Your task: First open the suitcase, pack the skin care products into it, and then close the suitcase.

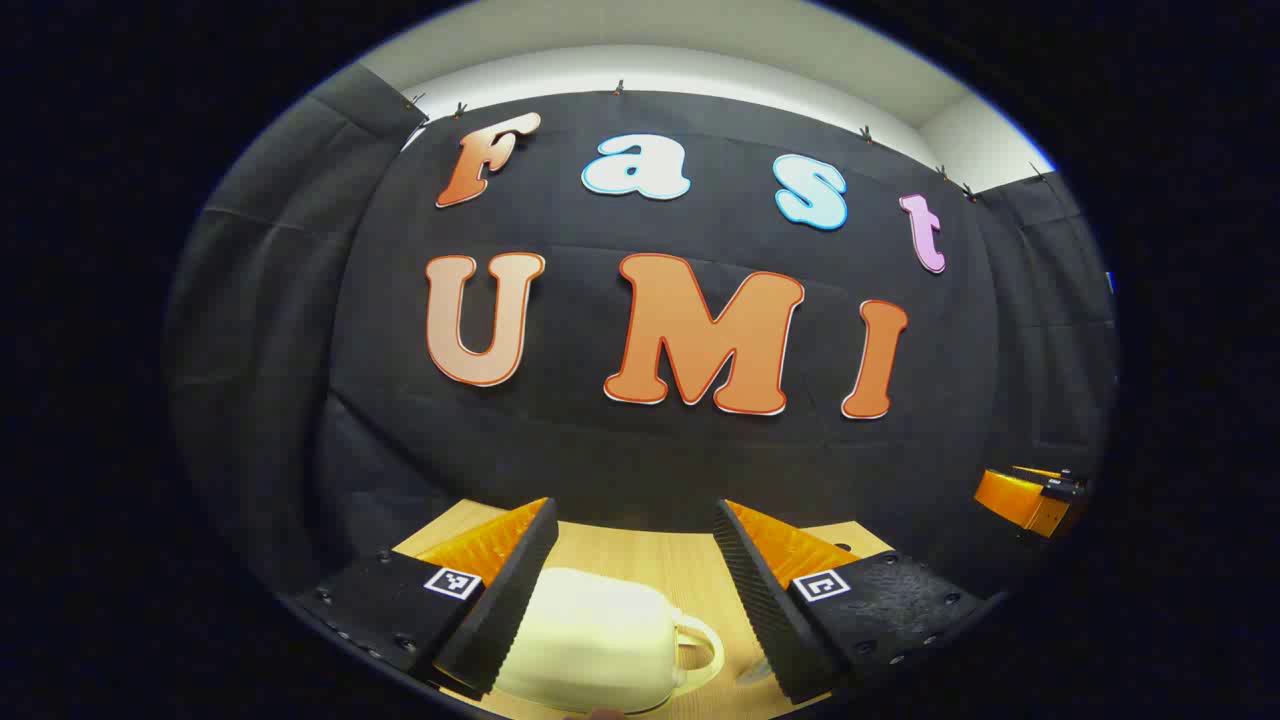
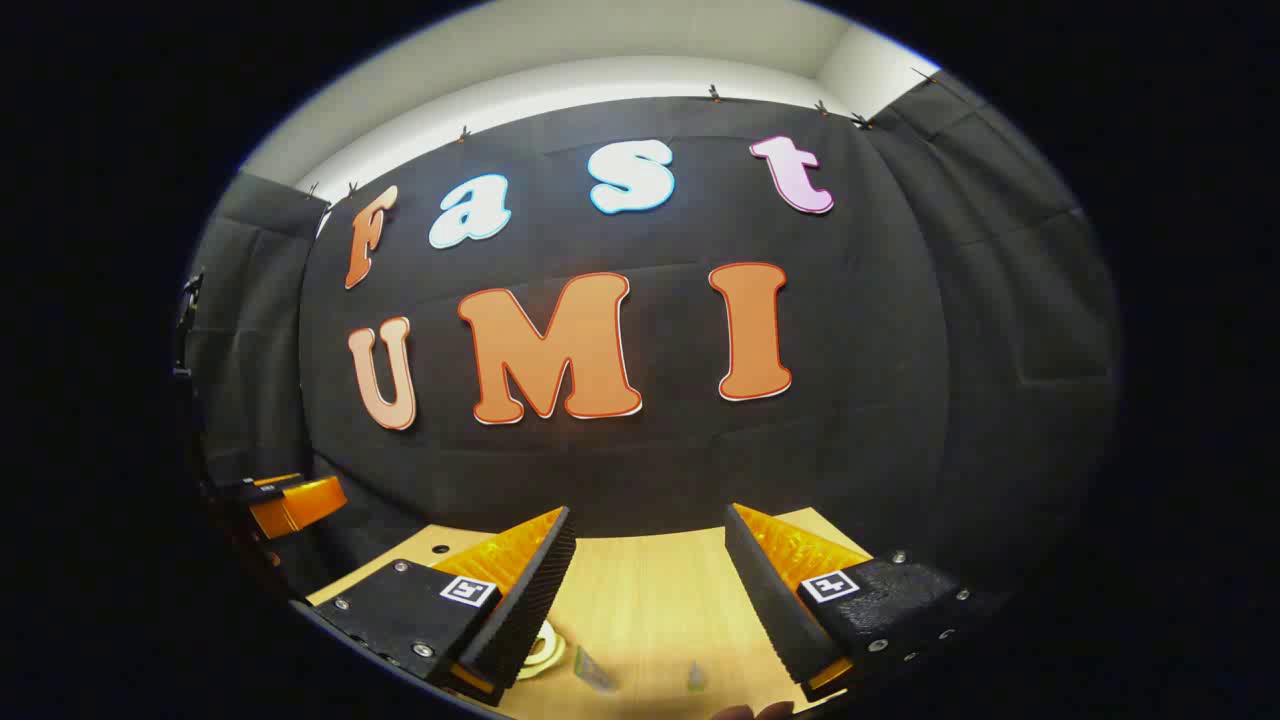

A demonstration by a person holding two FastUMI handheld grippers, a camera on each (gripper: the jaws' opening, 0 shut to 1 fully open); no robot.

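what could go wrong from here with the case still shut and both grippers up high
1. The left gripper hangs open above the closed cream suitcase; descending blind may push it rather than catch its handle.
2. Small skin care items lie under the right gripper, easily knocked over.

Suitcase (image 1: 600,640): lies on the table (image 1: 690,570), between the left gripper's (image 1: 635,600) spread fingers, handle to its right.
Right gripper (image 2: 650,600): over the table, small items on the tabletop before it.
Wall: behind the table.
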